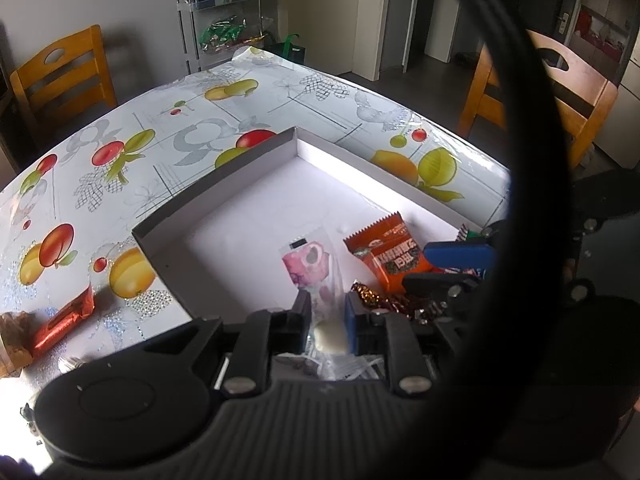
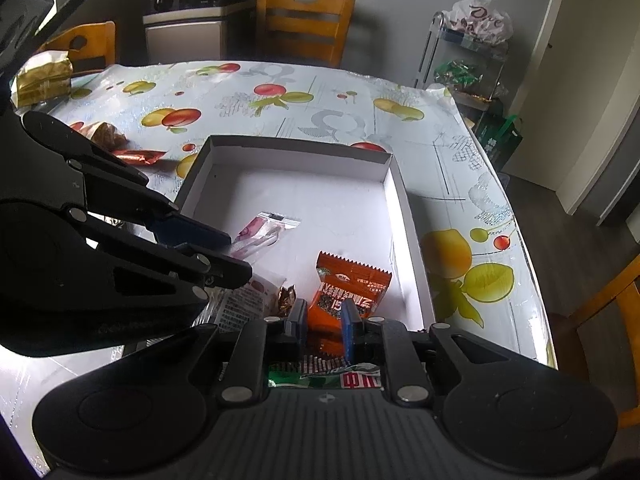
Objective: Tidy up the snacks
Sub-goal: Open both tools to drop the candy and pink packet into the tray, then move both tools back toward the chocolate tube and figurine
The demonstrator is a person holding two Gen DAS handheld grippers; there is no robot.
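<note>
While both claws grip packets, white box [image 2: 390, 184] lies beneath.

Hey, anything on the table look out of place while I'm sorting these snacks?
Yes: a red-wrapped snack and a brown one lie on the tablecloth outside the white box, where the other snacks sit.

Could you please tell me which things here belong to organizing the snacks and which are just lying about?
Job:
white box
pink snack packet
orange snack packet
red wrapped bar

Lying about:
wooden chair
wire rack
green bag
</note>
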